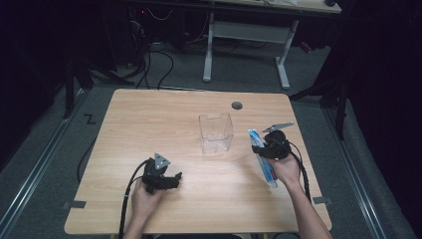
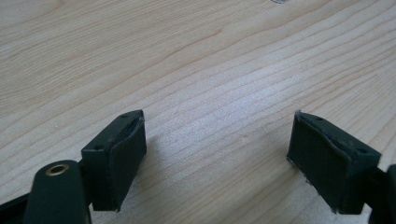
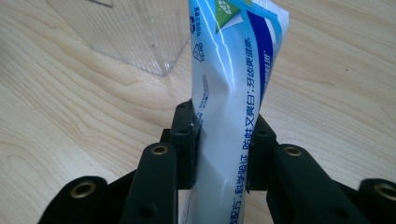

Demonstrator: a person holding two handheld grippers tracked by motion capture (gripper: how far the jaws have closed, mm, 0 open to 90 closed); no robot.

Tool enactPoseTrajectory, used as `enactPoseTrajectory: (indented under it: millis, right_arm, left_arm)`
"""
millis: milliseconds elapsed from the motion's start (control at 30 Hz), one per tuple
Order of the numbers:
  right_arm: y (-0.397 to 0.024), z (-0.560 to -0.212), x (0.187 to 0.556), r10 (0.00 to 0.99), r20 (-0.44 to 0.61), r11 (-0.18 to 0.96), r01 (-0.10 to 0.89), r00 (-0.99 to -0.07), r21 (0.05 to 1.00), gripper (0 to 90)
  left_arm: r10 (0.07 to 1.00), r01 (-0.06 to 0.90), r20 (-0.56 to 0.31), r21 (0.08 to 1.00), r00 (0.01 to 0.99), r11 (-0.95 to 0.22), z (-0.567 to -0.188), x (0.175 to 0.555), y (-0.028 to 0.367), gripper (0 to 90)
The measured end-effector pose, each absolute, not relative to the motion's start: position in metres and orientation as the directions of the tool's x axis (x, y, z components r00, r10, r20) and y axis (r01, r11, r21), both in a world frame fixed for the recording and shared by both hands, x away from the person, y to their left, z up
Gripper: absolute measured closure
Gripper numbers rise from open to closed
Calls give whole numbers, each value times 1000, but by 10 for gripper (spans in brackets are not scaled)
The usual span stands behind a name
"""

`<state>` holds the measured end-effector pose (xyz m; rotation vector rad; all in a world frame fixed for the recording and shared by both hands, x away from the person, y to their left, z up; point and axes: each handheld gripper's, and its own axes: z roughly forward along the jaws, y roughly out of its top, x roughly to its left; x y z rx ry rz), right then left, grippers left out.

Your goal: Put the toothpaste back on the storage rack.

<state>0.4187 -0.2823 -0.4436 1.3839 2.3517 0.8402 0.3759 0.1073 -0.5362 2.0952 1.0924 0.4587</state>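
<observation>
White-blue tube clamped mid-length in right gripper, frame centre, beside clear box. Left gripper jaws apart over bare table.

A light wooden table with rounded corners stands on grey carpet. A clear plastic box sits directly on it, a little toward one o'clock from the middle, open at the top. Further out at twelve o'clock, near the far edge, there is a small round grey cable hole in the tabletop.
</observation>
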Motion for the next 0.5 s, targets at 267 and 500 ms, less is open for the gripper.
enactPoseTrajectory:
  millis: [267,500]
  right_arm:
    - [-280,-438,416,856,54,368,677,-515,637,706]
    - [-281,-435,414,853,55,365,668,-520,648,706]
  left_arm:
    - [816,561,-15,734,578,-383,-536,376,107,193]
    - [817,560,-14,735,577,-383,-536,376,107,193]
